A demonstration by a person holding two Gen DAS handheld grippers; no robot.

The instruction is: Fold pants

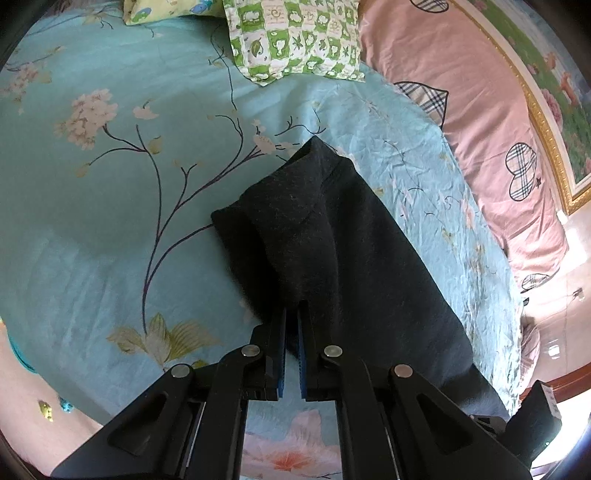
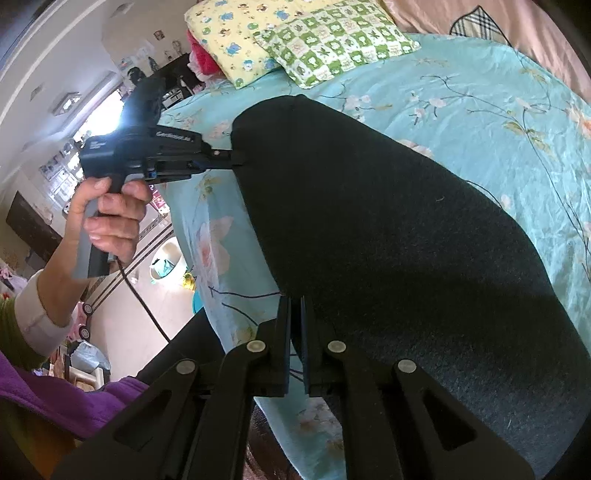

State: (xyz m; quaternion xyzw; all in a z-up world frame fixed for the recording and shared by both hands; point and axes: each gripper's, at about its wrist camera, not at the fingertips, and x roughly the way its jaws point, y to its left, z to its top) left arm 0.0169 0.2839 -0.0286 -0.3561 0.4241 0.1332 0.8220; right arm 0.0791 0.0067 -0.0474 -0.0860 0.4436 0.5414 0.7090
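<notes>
Both claws, left (image 1: 292,314) and right (image 2: 295,302), clamp the dark pants (image 1: 332,240) draped ahead over the bed (image 1: 92,221). Seemingly mid-fold: one fold appears underway; final folds remain.

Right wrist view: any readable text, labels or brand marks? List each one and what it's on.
White lettering on the side of the left gripper body: blurred, cannot be read.
Small pictures on the far wall: too small to tell whether they carry any text.
Dark pants, green checked pillow, floral sheet: patterns only, no words.
</notes>
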